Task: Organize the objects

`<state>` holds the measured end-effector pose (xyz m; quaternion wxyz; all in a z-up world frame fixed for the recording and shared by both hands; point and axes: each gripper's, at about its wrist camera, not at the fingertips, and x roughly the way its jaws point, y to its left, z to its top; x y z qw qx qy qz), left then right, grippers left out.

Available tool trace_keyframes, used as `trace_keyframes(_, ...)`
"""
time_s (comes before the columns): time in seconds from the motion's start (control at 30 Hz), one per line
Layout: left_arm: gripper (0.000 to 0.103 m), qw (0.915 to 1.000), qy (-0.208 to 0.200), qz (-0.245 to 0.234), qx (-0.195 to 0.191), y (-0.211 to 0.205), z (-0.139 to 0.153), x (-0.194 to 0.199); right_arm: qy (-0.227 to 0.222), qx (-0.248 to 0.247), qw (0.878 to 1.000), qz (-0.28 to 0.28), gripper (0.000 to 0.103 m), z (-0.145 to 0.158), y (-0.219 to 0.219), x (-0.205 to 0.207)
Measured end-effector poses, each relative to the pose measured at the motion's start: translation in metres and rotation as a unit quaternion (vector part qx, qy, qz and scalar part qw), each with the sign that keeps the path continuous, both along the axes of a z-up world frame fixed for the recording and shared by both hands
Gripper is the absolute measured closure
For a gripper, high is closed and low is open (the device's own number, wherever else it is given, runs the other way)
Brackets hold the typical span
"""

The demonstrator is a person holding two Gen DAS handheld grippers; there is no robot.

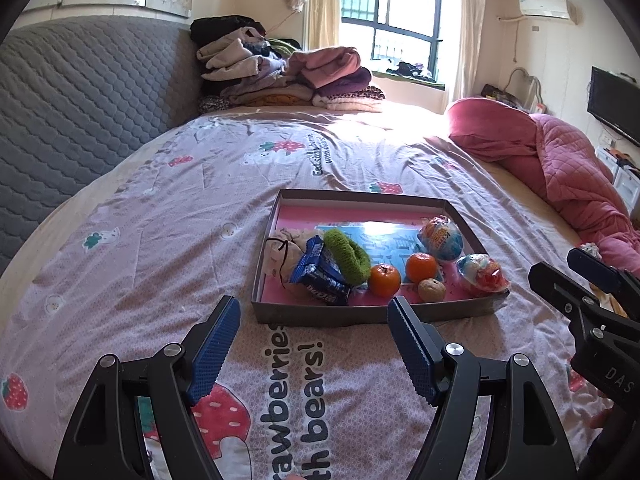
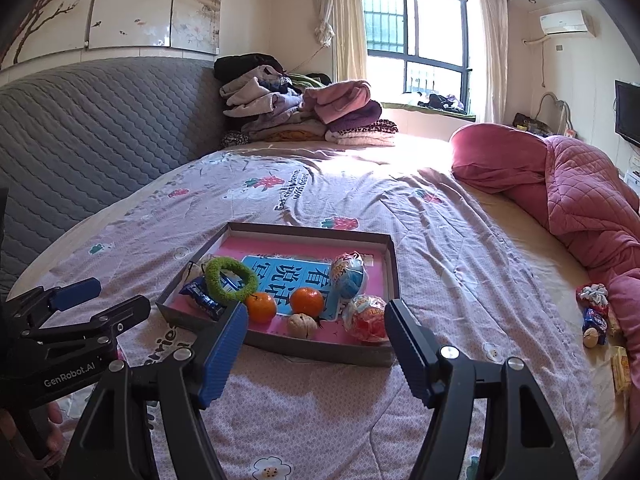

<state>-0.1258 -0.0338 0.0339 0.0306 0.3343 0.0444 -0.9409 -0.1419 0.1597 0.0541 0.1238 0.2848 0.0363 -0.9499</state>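
A shallow cardboard tray (image 1: 360, 314) with grey-brown walls and a pink floor lay on the printed bedspread (image 1: 160, 220), in the middle of both wrist views. Inside it, at the left end, sat a pale drawstring pouch (image 1: 280, 254), with a blue snack packet (image 1: 320, 278) lying partly over it and a green fuzzy hair band (image 1: 346, 254) leaning against the packet. Along the near wall, two mandarins (image 1: 384, 280) stood side by side, and a walnut (image 1: 432, 289) rested just in front of the right one. At the right end were two foil-wrapped toy eggs, a blue-toned egg (image 1: 440, 238) farther back and a red-toned egg (image 1: 482, 274) in the near right corner, touching the wall. A blue printed card (image 2: 292, 276) with large characters lay flat on the floor beneath them.

At the right edge of the right wrist view, loose items (image 2: 596, 316) lay on the sheet beside the pink quilt (image 2: 580, 200), outside the tray: a scrunchie, a blue packet, a walnut and a yellow packet.

The left gripper (image 1: 312, 320) hung low in its frame, just short of the tray's near wall, its blue pads spread wide with nothing between them. The right gripper (image 2: 316, 324) likewise stood apart and empty, its tips framing the tray's near edge.
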Motion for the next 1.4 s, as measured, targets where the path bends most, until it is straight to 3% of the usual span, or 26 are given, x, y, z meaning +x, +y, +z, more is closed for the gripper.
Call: trace_keyframes(1.4,0.026,0.9997,-0.021,0.003,-0.015,0.001,-0.044,0.002,-0.021,-0.006,1.0,-0.002,0.033,-0.046,-0.003,0.005)
